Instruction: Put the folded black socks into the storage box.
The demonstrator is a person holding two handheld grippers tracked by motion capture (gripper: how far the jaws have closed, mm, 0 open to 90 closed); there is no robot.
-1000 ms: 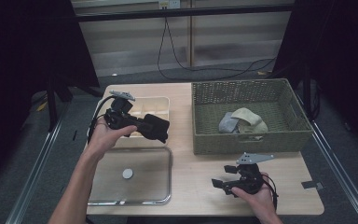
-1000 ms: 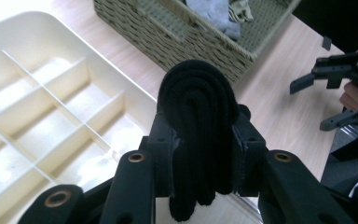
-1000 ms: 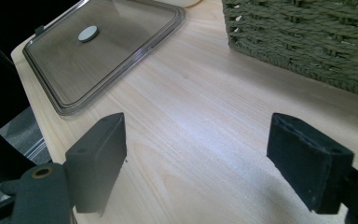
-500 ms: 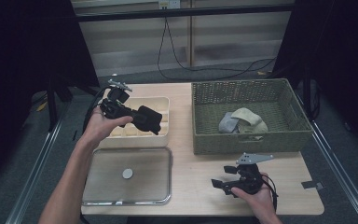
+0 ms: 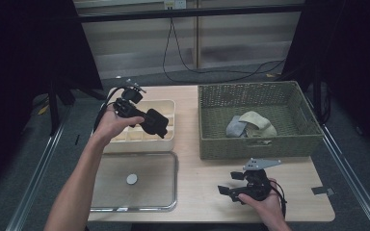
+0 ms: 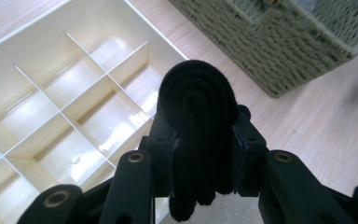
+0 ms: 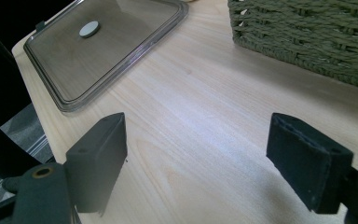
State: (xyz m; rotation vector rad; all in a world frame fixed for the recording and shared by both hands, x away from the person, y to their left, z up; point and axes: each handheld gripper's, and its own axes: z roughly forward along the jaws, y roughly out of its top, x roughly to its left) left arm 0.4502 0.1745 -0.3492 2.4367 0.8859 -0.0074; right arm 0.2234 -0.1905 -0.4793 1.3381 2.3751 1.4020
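A black rolled cloth [image 6: 198, 107] sits between the jaws of my left gripper [image 6: 200, 137], which is shut on it. In the high view the left gripper [image 5: 149, 119] holds this black roll [image 5: 156, 123] just above the cream divided box [image 5: 169, 107] at the table's left. The box's compartments [image 6: 51, 84] below the roll look bare. My right gripper [image 5: 228, 186] rests low on the wooden table near the front right. Its jaws stand open with nothing between them, and in the right gripper view the gripper [image 7: 203, 156] looks over bare wood.
A clear lid [image 5: 149, 197] with a round knob [image 5: 132, 179] lies in front of the box. A green woven basket [image 5: 260, 144] at the back right holds folded grey and beige cloths [image 5: 250, 126]. Wooden tabletop [image 5: 197, 192] lies between the lid and my right hand.
My left hand has carried the black roll leftward and farther back, from the box's front right edge to above the box. The right gripper has stayed put.
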